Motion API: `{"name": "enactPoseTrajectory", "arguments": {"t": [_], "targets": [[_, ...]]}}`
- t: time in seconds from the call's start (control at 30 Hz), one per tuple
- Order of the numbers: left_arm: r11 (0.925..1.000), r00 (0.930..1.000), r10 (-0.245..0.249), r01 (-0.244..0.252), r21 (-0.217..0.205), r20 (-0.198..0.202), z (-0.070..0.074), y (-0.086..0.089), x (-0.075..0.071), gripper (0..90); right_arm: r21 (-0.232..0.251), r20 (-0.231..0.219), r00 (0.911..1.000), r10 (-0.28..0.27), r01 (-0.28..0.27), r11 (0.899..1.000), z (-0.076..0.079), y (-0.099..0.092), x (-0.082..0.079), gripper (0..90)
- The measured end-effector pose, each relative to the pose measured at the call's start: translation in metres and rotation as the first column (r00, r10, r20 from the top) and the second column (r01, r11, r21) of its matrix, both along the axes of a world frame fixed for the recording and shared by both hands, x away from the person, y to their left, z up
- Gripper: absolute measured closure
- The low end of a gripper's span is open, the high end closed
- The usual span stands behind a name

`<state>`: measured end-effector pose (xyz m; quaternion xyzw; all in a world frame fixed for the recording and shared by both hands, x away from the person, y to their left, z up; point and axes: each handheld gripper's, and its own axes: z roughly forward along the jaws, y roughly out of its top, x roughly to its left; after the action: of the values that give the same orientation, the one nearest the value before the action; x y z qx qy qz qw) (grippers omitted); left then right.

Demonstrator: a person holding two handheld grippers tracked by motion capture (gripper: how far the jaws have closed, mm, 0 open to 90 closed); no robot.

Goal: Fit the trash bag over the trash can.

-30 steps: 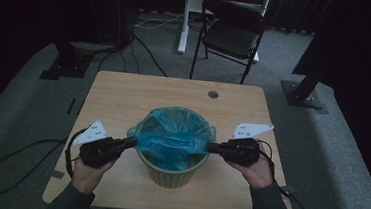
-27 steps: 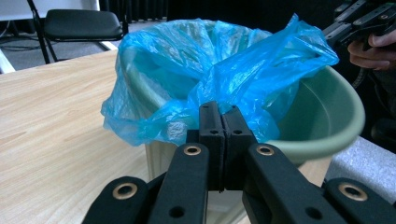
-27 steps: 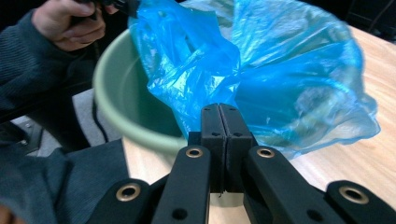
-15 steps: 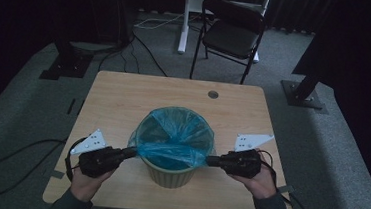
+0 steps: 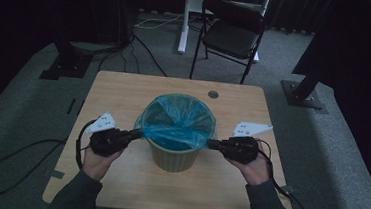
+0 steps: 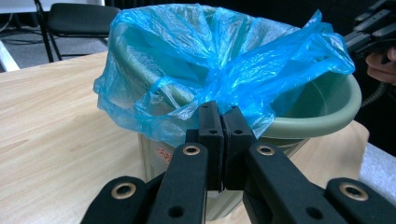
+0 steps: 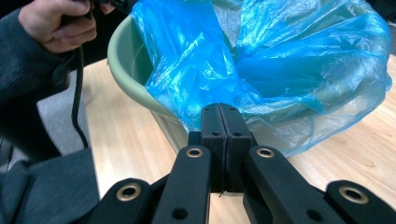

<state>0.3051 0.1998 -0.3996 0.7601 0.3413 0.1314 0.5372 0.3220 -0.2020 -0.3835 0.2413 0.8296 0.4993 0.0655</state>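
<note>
Green waste bin [image 5: 174, 156] stands mid-table [image 5: 124, 94], lined with a blue plastic bag [image 5: 177, 121]. Left gripper [image 5: 138, 132] is clamped on the bag's edge at the bin's left rim; right gripper [image 5: 210, 144] is clamped on it at the right rim.

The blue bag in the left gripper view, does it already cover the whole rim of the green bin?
No: the blue bag leaves the green bin rim bare on the right side.
</note>
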Motion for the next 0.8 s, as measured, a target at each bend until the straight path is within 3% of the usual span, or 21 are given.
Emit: {"name": "enactPoseTrajectory", "arguments": {"t": [0.1, 0.27, 0.6, 0.8], "targets": [[0.9999, 0.9999, -0.014, 0.014, 0.003, 0.003, -0.003, -0.002, -0.005, 88.5, 0.023, -0.004, 0.9998, 0.020, -0.020, 1.000, -0.003, 0.001, 0.000, 89.7], [0.9986, 0.9988, -0.049, 0.048, 0.023, 0.008, -0.008, -0.006, -0.013, 88.5, 0.008, -0.002, 0.9977, 0.068, -0.068, 0.998, -0.008, 0.006, -0.007, 89.7], [0.9950, 0.9960, -0.088, 0.089, 0.045, -0.018, -0.020, -0.015, -0.015, 88.8, -0.005, -0.034, 0.9917, 0.124, -0.125, 0.992, -0.013, 0.013, -0.007, 89.7], [0.9936, 0.9954, -0.094, 0.095, 0.061, -0.017, -0.024, -0.018, -0.014, 88.8, -0.019, -0.064, 0.9900, 0.126, -0.128, 0.992, -0.018, 0.017, -0.003, 89.7]]}}
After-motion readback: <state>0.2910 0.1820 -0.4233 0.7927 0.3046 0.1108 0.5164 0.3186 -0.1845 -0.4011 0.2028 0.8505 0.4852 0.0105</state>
